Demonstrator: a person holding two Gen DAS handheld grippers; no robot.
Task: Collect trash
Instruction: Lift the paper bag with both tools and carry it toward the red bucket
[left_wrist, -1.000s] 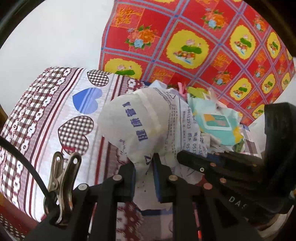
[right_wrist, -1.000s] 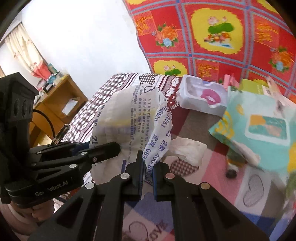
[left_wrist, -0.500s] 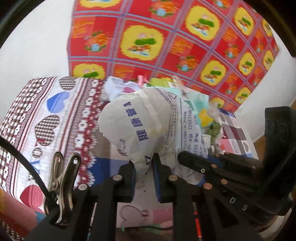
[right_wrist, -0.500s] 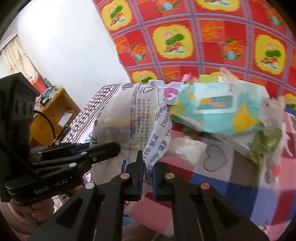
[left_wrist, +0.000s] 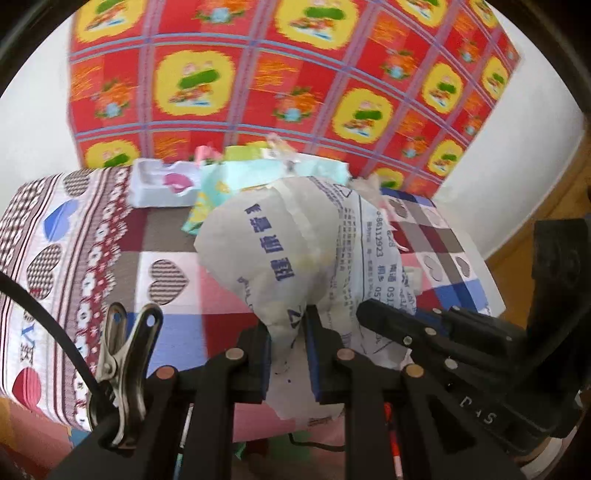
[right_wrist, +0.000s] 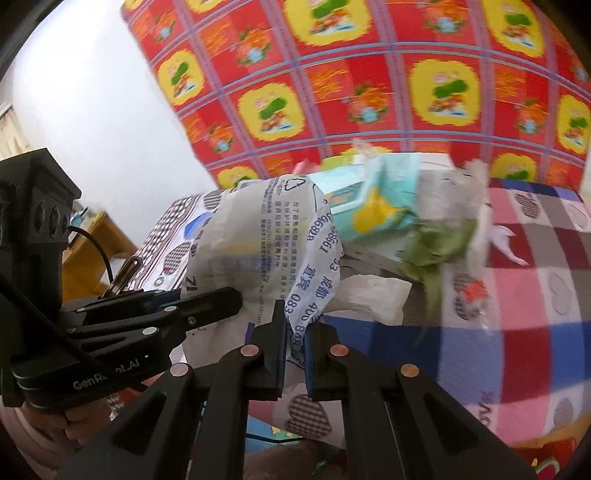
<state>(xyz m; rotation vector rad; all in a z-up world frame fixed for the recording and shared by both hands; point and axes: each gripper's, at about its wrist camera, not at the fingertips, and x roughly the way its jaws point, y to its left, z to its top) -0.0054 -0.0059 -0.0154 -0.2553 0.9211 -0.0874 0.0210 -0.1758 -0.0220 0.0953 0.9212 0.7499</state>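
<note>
Both grippers clamped on one printed bag, held up over the bed for trash collection.

Left wrist view: left gripper (left_wrist: 288, 350) is closed on the white printed bag (left_wrist: 295, 243) at its lower edge; the bag bulges upward and away, long axis roughly along the fingers. Probably held as the collecting sack. Right wrist view: right gripper (right_wrist: 295, 347) pinches another edge of the bag (right_wrist: 258, 236), likely to spread its mouth. Wrappers (right_wrist: 384, 206) lie just beyond on the patchwork bedspread (right_wrist: 535, 295).
</note>
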